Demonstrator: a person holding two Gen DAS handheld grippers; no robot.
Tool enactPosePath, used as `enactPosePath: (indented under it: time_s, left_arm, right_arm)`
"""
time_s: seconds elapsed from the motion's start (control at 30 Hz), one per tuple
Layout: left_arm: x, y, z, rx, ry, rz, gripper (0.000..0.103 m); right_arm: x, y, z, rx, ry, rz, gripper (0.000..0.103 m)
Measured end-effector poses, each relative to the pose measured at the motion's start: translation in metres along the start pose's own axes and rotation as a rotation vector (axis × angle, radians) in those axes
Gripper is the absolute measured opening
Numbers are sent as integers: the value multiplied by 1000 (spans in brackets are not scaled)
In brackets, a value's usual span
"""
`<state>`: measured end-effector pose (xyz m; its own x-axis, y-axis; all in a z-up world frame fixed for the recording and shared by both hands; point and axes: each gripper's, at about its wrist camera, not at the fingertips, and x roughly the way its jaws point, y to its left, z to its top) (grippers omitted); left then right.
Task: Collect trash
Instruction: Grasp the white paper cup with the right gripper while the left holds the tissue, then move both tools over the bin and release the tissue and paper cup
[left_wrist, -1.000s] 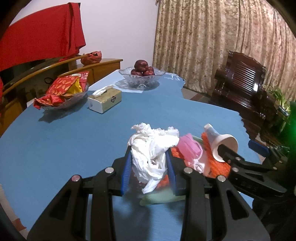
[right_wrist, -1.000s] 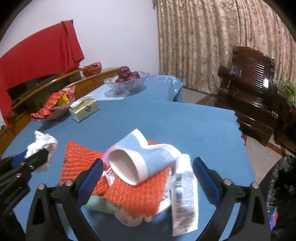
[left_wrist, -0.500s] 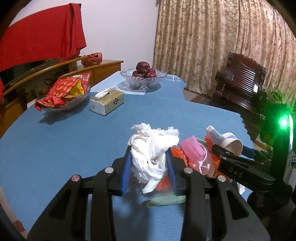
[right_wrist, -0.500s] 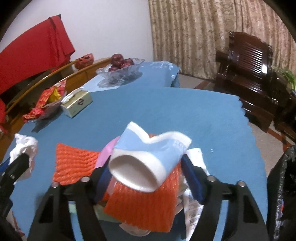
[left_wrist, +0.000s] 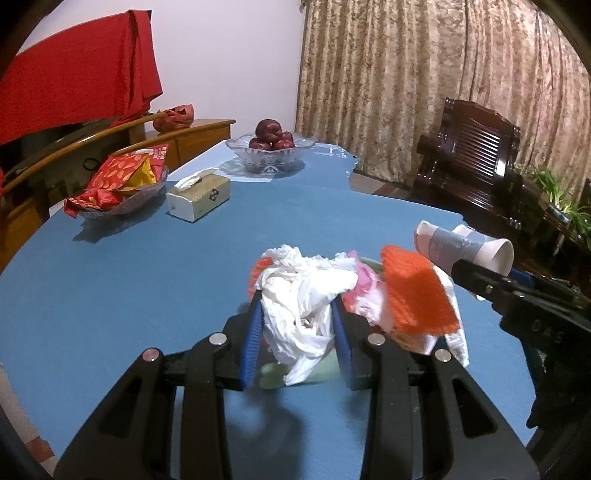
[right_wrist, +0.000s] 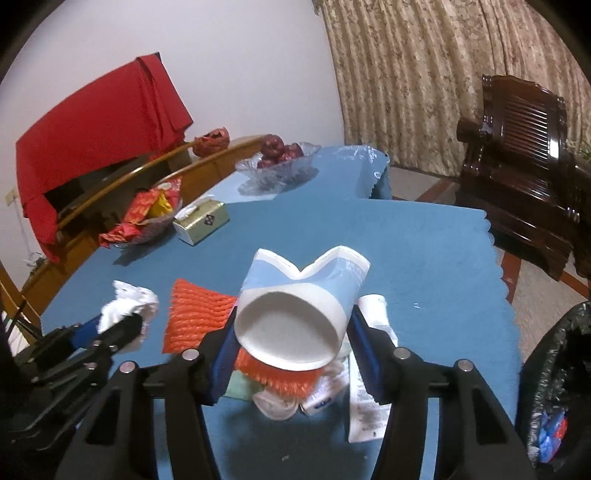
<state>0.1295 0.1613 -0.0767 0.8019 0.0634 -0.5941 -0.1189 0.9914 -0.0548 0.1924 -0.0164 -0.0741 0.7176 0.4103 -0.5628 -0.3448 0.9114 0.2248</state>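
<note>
My left gripper (left_wrist: 295, 314) is shut on a crumpled white tissue (left_wrist: 299, 280) just above the blue table (left_wrist: 147, 280). My right gripper (right_wrist: 295, 339) has its jaws closing, and the blue pads press on a crushed blue-and-white paper cup (right_wrist: 299, 295). Orange foam net (left_wrist: 417, 295) and white wrappers (right_wrist: 364, 413) hang under the cup. More of the orange net (right_wrist: 195, 314) lies flat beside it. A pink face mask (left_wrist: 364, 284) sits between the two bundles. In the right wrist view the left gripper (right_wrist: 122, 325) shows at the left with its tissue (right_wrist: 129, 302).
A black trash bag (right_wrist: 554, 387) stands open past the table's right edge. Farther back on the table are a tissue box (left_wrist: 199, 195), a glass bowl of snack packets (left_wrist: 122, 188) and a glass bowl of fruit (left_wrist: 271, 147). A dark wooden chair (left_wrist: 476, 162) stands to the right.
The right gripper's jaws narrowed from wide apart onto the paper cup and rose with it, the orange net and wrappers coming up too. The left gripper shifted slightly, still holding the tissue.
</note>
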Motion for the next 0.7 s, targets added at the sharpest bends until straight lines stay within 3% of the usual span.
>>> enactPosePath:
  time_s: [0.27, 0.7]
  left_arm:
    - [-17, -34, -1, 28, -23, -41, 34]
    - [-35, -112, 2, 104, -46, -179, 34]
  right_arm:
    - [-40, -19, -1, 9, -51, -8, 56]
    - [-111, -80, -10, 49, -129, -119, 56]
